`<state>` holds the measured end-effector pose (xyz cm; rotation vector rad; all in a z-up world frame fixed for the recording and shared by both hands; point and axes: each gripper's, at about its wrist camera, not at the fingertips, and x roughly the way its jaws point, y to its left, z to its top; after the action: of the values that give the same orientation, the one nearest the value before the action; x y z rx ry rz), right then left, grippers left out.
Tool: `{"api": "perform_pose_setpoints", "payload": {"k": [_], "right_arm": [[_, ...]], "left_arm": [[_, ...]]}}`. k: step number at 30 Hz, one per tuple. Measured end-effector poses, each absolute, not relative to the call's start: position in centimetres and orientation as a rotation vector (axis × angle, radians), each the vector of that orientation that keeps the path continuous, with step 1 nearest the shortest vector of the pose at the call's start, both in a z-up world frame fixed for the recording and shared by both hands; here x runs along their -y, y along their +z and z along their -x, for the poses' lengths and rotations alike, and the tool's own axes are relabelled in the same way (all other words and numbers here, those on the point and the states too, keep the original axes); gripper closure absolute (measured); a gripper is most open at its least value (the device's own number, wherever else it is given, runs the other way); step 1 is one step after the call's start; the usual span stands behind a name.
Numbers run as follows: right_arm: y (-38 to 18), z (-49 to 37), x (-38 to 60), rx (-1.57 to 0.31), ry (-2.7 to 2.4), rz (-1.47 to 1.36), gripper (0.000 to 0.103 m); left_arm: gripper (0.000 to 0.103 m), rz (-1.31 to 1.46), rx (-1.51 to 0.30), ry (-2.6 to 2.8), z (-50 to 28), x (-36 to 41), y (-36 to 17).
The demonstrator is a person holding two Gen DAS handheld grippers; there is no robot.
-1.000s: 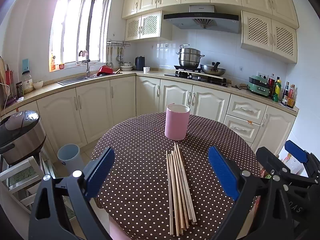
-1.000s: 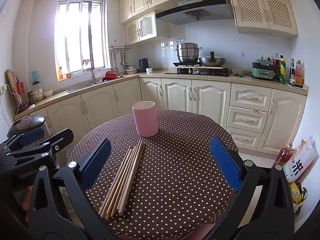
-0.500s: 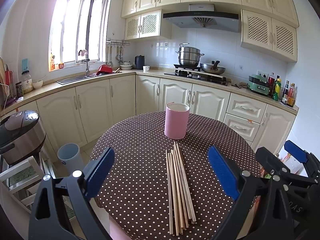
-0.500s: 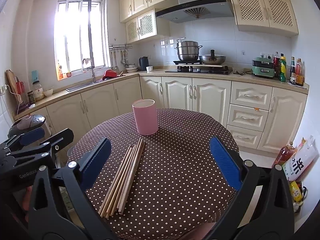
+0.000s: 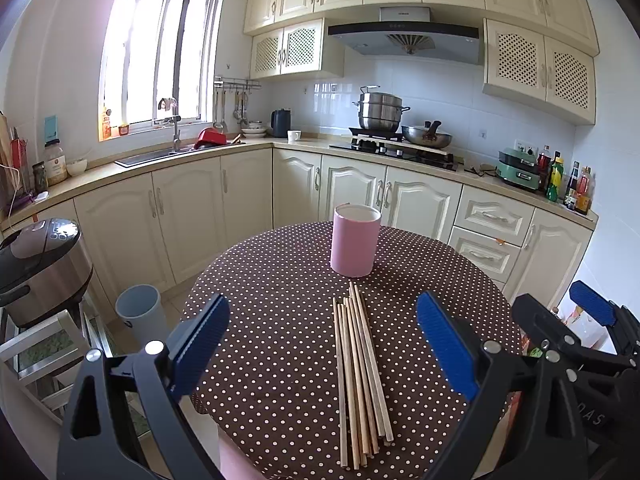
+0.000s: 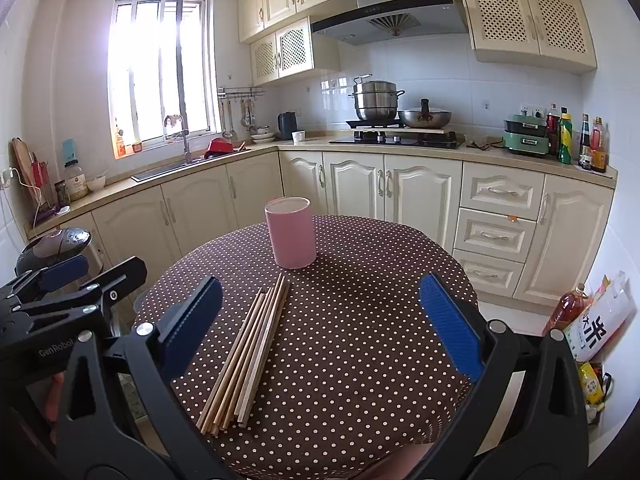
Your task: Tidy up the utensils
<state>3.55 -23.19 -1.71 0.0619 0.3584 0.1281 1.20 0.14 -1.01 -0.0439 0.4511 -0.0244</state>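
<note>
A bundle of several wooden chopsticks (image 5: 360, 376) lies flat on the round table, pointing toward a pink cylindrical holder (image 5: 355, 246) that stands upright behind them. My left gripper (image 5: 324, 344) is open and empty, above the table's near edge with the chopsticks between its fingers in view. In the right wrist view the chopsticks (image 6: 248, 356) lie left of centre and the pink holder (image 6: 291, 233) stands beyond them. My right gripper (image 6: 320, 328) is open and empty, to the right of the chopsticks.
The round table has a brown polka-dot cloth (image 5: 280, 320). A rice cooker (image 5: 40, 268) and a grey bin (image 5: 140, 312) stand left of the table. Bottles and bags (image 6: 588, 328) sit on the floor at the right. Kitchen cabinets (image 6: 400, 188) run behind.
Both grippers stay open and almost still; the views have shifted only slightly. The chopsticks and holder have not moved.
</note>
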Motion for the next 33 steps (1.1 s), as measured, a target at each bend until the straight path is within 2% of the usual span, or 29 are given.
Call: {"api": "perform_pose_setpoints", "payload": {"k": [15, 33], "right_arm": [[-2.2, -4.4, 22.9, -0.399, 0.129, -0.067, 0.006], [-7.3, -11.0, 20.9, -0.662, 0.143, -0.047, 0.006]], "left_arm": [[0.010, 0.055, -0.490, -0.014, -2.2, -0.7, -1.6], [0.010, 0.076, -0.751, 0.041, -9.1, -2.9, -7.7]]}}
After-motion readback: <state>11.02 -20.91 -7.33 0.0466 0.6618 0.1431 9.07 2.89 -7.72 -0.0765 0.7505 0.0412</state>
